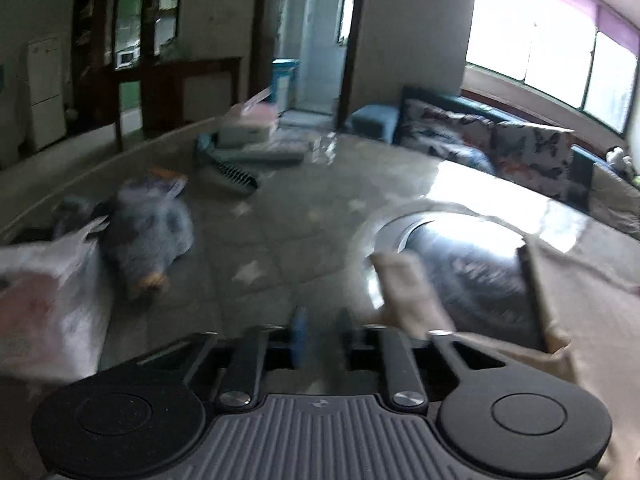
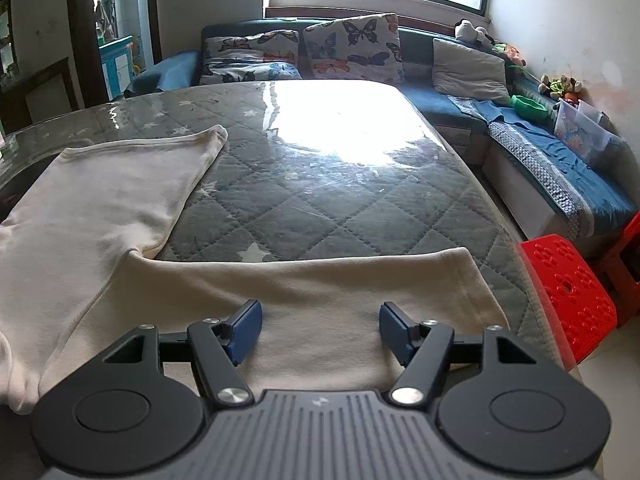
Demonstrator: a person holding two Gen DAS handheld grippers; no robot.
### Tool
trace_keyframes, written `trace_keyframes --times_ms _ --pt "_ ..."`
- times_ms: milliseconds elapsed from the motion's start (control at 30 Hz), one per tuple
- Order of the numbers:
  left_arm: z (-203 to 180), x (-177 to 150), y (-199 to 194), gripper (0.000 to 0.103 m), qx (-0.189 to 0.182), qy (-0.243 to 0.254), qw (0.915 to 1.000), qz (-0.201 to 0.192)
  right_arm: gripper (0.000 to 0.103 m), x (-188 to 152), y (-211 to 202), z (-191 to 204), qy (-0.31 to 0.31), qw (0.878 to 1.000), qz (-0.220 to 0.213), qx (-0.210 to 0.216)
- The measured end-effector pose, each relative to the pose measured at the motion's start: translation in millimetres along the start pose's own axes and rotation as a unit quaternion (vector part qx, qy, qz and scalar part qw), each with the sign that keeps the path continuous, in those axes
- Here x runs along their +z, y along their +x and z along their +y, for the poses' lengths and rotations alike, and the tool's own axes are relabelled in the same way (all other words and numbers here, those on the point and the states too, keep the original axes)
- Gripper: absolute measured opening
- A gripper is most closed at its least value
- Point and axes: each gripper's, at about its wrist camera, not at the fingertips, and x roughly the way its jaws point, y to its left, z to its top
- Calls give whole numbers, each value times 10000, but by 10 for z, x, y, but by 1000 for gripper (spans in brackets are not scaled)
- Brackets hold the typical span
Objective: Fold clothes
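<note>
Right wrist: one cream garment (image 2: 120, 216), two butterfly cushions (image 2: 352, 50).

Each gripper (image 2: 321, 330) is black with blue pads, silver screws and a ribbed grey body

A grey quilted star-print table (image 2: 320, 200) under clear glossy film carries a cream garment (image 2: 120, 208), a blue plush toy (image 1: 152, 232), a dark comb (image 1: 236, 178) and stacked boxes (image 1: 248, 128).

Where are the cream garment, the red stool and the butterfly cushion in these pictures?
garment (image 2: 304, 292): right wrist view, on its flat lower panel.
red stool (image 2: 568, 296): right wrist view, on its perforated seat.
butterfly cushion (image 2: 356, 48): right wrist view, on its printed front.
</note>
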Motion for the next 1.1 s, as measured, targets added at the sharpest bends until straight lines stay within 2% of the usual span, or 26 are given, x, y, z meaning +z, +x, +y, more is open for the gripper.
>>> trace_keyframes --times_ms 33,133,200,333,367,400,433,467,533,567,700,800,900,967,1033,1100 --pt "-45 43 18 49 -96 -44 9999 -12 67 0 -1 2 1 10000 0 -5" --pt "-174 146 122 54 -355 -82 9993 17 68 -5 -4 0 18 10000 -1 -17" --pt "-242 189 239 55 -272 -88 9996 89 68 -7 -8 -3 25 10000 -4 -22" --pt "-240 207 474 53 -392 -414 9974 451 68 -6 -10 -2 31 10000 -10 -31" --pt "-223 205 509 50 -418 -500 9967 487 70 -8 -8 -4 37 10000 -11 -37" --pt "-203 203 530 43 -433 -589 9961 501 70 -9 -7 -5 40 10000 -13 -48" --pt "-183 201 543 23 -466 -668 9954 500 71 -9 -5 -6 41 10000 -16 -55" --pt "-161 198 538 16 -534 -728 9948 473 71 -9 -2 -7 42 10000 -18 -57" --pt "-126 200 482 5 -598 -779 9946 329 71 -13 -1 -7 46 10000 -22 -56" --pt "-111 204 433 5 -603 -784 9949 214 71 -14 -1 -7 47 10000 -23 -55" --pt "-21 216 133 4 -282 -606 9970 -386 71 -10 1 1 36 10000 -17 -65" --pt "135 155 -4 4 1 -545 9972 -507 71 -7 4 8 25 10000 -16 -74" --pt "288 19 -25 5 224 -447 9985 -231 72 -6 7 5 31 10000 -19 -72" --pt "357 -75 6 13 406 -331 9986 -40 73 -4 10 3 34 10000 -19 -70" --pt "379 -109 17 15 700 -285 9971 -9 74 -4 12 3 26 10000 -20 -79" --pt "368 -102 -8 15 815 -292 9962 -80 74 -3 12 4 22 10000 -16 -83"
